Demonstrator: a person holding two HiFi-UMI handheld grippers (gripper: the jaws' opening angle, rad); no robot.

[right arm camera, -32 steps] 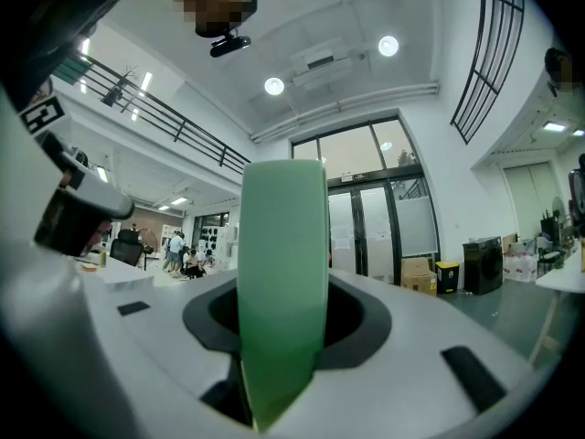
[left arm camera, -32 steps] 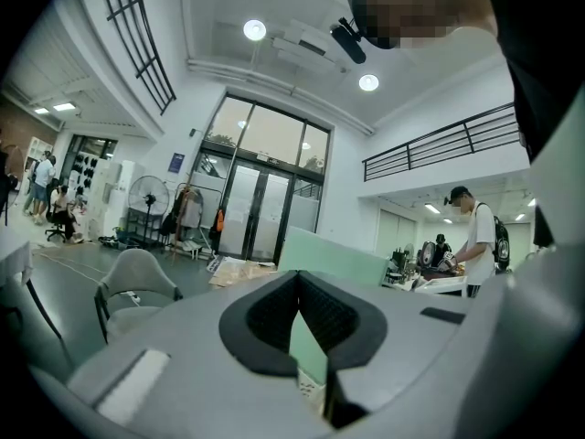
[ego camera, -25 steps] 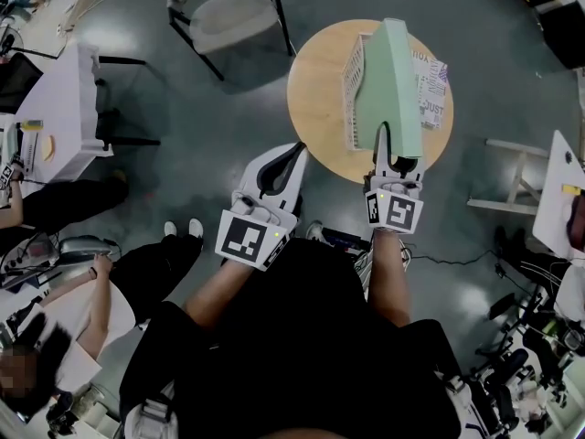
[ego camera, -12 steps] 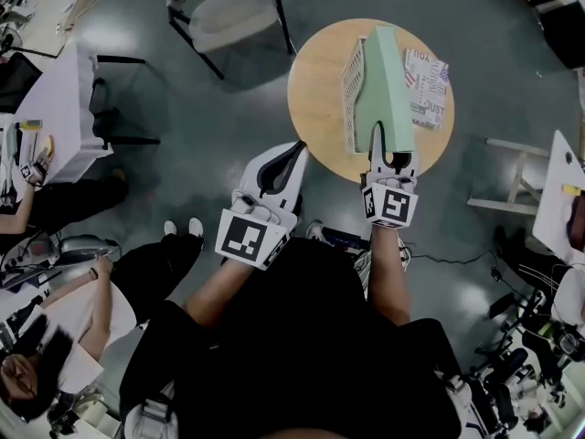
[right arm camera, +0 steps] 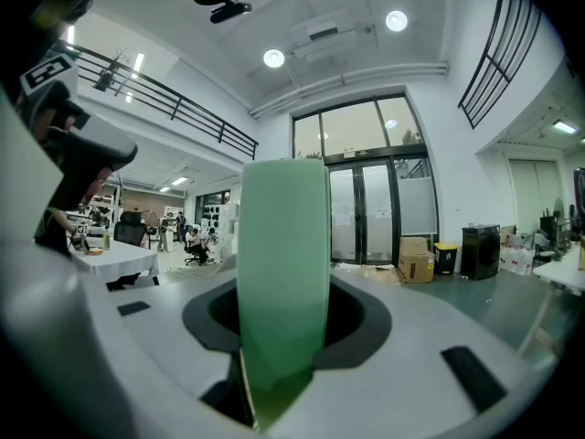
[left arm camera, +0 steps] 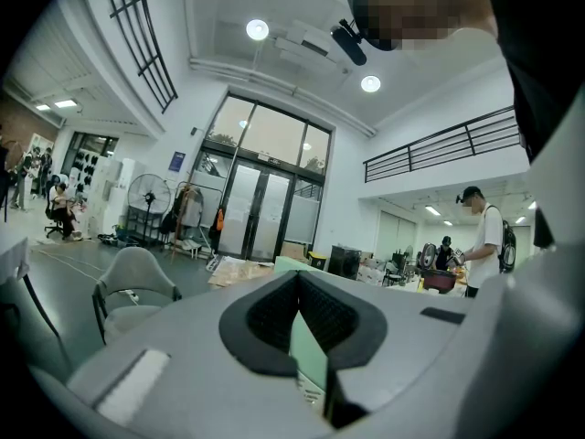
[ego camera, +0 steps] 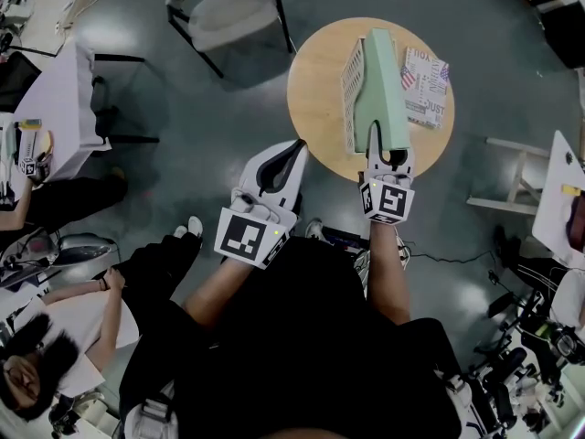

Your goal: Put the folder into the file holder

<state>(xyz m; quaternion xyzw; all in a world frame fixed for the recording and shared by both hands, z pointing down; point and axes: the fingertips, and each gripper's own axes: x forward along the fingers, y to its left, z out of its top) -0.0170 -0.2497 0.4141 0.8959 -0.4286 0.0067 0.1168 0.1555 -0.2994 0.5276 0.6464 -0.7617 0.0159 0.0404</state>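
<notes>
A pale green folder (ego camera: 384,80) stands on edge over the round wooden table (ego camera: 315,90), and my right gripper (ego camera: 388,156) is shut on its near end. In the right gripper view the folder (right arm camera: 283,263) rises straight up between the jaws. A white mesh file holder (ego camera: 349,80) sits on the table right against the folder's left side. The folder covers its right part, so I cannot tell whether the folder is inside it. My left gripper (ego camera: 294,146) hangs off the table's near left edge, shut and holding nothing.
A printed magazine (ego camera: 426,85) lies on the table to the right of the folder. A grey chair (ego camera: 228,12) stands behind the table to the left. A white table (ego camera: 64,108) is at far left and a white stand (ego camera: 516,176) at right. People sit at lower left.
My right gripper and the green folder have shifted a little to the left, toward the file holder. The left gripper has stayed where it was.
</notes>
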